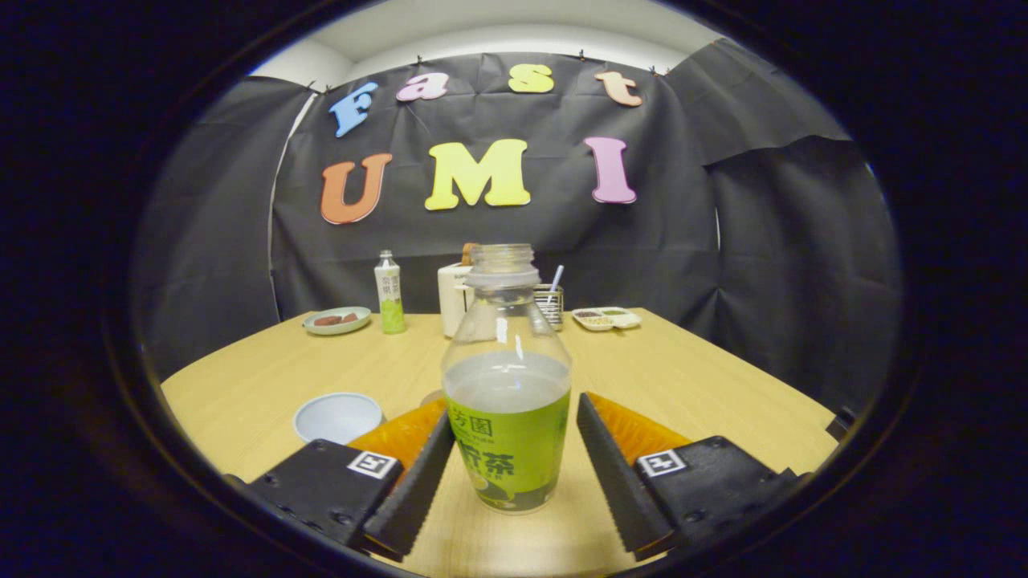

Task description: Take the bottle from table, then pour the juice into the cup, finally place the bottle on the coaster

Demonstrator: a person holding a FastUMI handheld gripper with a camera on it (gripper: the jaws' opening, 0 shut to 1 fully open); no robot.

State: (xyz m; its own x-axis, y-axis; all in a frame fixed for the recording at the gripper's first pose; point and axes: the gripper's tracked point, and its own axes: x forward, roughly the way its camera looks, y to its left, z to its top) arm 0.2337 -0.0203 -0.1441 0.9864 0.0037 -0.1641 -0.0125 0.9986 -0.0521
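The table is being swept from the left, and a small plate with dark pieces on it is being seen at the far edge, with a capped second bottle standing just beside it. Nearer, just beyond the left finger, a pale round cup is being viewed from above; it is looking empty, so pouring is judged not yet done. Something orange is being glimpsed behind the fingers, possibly the coaster, though that cannot be told for sure.

In the middle, the bottle is being framed between the fingers of the gripper, upright on the table, cap off, liquid sitting at about half height. The fingers are being held apart: the left one is lying right against the label or nearly so, while a clear gap is being left on the right. Nothing is being gripped yet. The take is judged to be only beginning; lifting, pouring and placing are all left.

Behind the bottle a white jug and a small holder with a straw are being partly hidden. To the right, a divided tray is being seen.

Counted: two bottles, one cup, one plate, one tray.
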